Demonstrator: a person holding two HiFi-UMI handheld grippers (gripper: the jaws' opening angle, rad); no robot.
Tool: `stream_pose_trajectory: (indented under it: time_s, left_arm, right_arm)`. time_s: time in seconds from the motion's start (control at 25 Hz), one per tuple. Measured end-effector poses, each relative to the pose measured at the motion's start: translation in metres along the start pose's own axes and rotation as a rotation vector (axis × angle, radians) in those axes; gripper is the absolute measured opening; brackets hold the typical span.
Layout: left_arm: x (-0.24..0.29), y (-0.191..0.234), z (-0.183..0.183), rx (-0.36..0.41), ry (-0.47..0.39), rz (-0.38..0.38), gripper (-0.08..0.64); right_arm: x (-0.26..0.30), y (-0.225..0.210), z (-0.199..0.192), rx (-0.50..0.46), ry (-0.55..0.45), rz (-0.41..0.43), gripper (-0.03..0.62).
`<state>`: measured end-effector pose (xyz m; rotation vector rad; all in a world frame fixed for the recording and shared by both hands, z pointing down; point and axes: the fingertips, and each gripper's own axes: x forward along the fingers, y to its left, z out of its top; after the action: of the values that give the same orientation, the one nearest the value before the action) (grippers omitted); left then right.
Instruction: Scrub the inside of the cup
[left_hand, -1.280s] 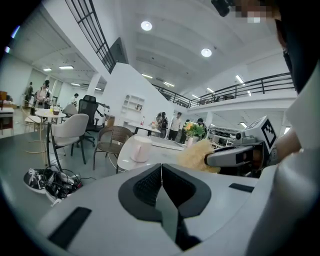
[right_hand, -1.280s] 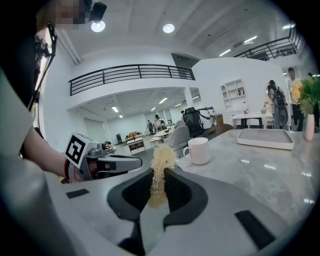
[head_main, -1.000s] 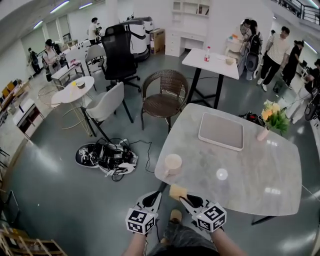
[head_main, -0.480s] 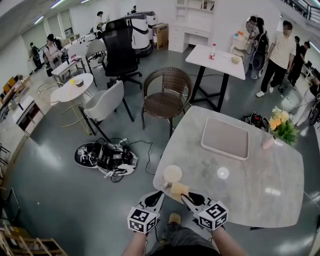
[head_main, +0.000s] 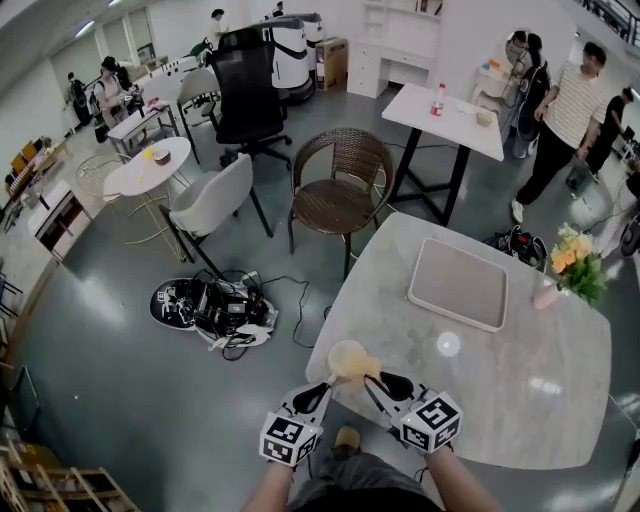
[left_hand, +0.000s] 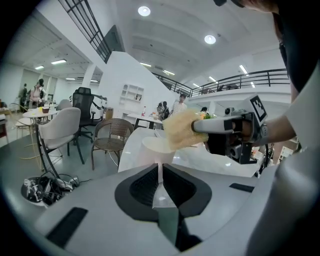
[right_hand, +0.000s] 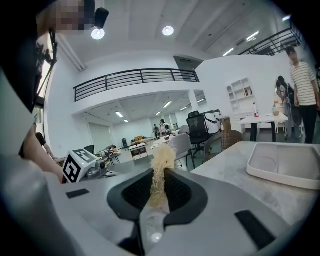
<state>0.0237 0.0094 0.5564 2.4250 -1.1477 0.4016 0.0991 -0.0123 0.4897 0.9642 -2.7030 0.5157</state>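
Note:
A cream cup (head_main: 345, 356) is at the near left edge of the marble table (head_main: 500, 390). My left gripper (head_main: 327, 386) is shut on a thin white part of the cup, its handle as far as I can tell. In the left gripper view that strip (left_hand: 160, 172) runs up from the shut jaws to the cup (left_hand: 156, 148). My right gripper (head_main: 373, 380) is shut on a yellow sponge (head_main: 367, 367), which touches the cup's rim. In the right gripper view the sponge (right_hand: 161, 165) sticks out from between the jaws. Whether the cup rests on the table I cannot tell.
A grey tray (head_main: 458, 283) lies further back on the table, and a vase of flowers (head_main: 575, 268) stands at its right edge. A wicker chair (head_main: 340, 185) stands beyond the table. A heap of cables and gear (head_main: 210, 305) lies on the floor at left. People stand at the back right.
The sponge has moved from below the cup up to its rim. The cup and both grippers now sit closer together, nearer the table's near edge.

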Motion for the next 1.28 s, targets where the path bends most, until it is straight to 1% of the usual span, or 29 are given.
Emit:
stream_pose_trajectory:
  time_s: [0.12, 0.2, 0.28, 0.4, 0.6, 0.72, 0.88, 0.96, 1.04, 1.16, 1.28]
  left_arm:
    - [0.004, 0.001, -0.004, 0.041, 0.035, 0.014, 0.066]
    - [0.007, 0.003, -0.007, 0.048, 0.055, 0.02, 0.099]
    - [0.01, 0.005, -0.009, 0.047, 0.067, 0.022, 0.11]
    - [0.015, 0.006, -0.011, 0.063, 0.084, 0.034, 0.112]
    - [0.027, 0.002, -0.01, 0.121, 0.09, 0.039, 0.11]
    - [0.029, 0.0, -0.011, 0.124, 0.103, 0.037, 0.11]
    - [0.029, 0.002, -0.009, 0.133, 0.102, 0.032, 0.1]
    - [0.028, 0.006, -0.008, 0.135, 0.103, 0.033, 0.08]
    - [0.027, 0.011, -0.008, 0.132, 0.103, 0.029, 0.075]
    - [0.027, 0.015, -0.005, 0.139, 0.112, 0.006, 0.075]
    - [0.026, 0.018, -0.006, 0.16, 0.138, -0.022, 0.075]
  right_arm:
    - [0.005, -0.007, 0.003, -0.032, 0.024, -0.002, 0.061]
    - [0.01, -0.012, 0.004, -0.066, 0.047, 0.001, 0.061]
    - [0.017, -0.014, 0.005, -0.113, 0.079, 0.008, 0.061]
    - [0.027, -0.014, 0.004, -0.191, 0.155, 0.034, 0.061]
    - [0.04, -0.015, -0.007, -0.314, 0.328, 0.096, 0.061]
    - [0.047, -0.011, -0.011, -0.363, 0.412, 0.138, 0.061]
    - [0.057, -0.004, -0.015, -0.453, 0.509, 0.186, 0.061]
    - [0.06, -0.002, -0.015, -0.48, 0.544, 0.201, 0.061]
    - [0.063, -0.002, -0.015, -0.506, 0.584, 0.214, 0.061]
    - [0.065, 0.0, -0.013, -0.548, 0.647, 0.234, 0.061]
    - [0.064, 0.003, -0.016, -0.578, 0.703, 0.248, 0.061]
